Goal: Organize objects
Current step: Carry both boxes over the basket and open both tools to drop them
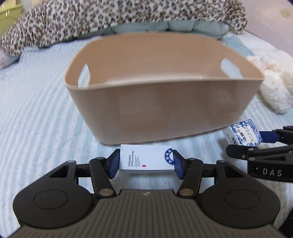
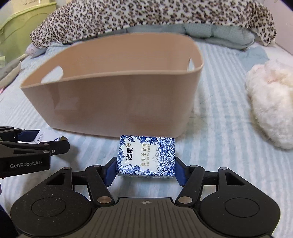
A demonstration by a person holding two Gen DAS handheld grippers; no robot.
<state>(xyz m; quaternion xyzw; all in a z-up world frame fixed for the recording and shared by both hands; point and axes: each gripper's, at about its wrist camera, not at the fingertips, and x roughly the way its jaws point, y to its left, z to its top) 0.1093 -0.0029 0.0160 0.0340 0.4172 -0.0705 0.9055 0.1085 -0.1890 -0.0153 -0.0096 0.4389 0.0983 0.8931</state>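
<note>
**Two packets gripped, bin wall ahead**

Left hand-held gripper (image 1: 146,162) clamps a white hotel-supplies box (image 1: 146,159) between its blue pads (image 1: 113,164), low over the striped bed sheet (image 1: 36,117). Right hand-held gripper (image 2: 146,164) is closed on a blue-and-white floral tissue packet (image 2: 146,157), also just above the sheet. Both sit just in front of the beige plastic bin (image 1: 161,108), whose near wall rises between each packet and the bin's interior. Bin interior hidden below the rim. The grippers sit side by side, near each other. Fluffy white plush (image 2: 271,102) lies to the right of the bin, apart from it. Leopard-print blanket (image 1: 117,14) and pale-green pillows (image 1: 164,25) bunch behind the bin. Green furniture (image 2: 25,20) at far left.
</note>
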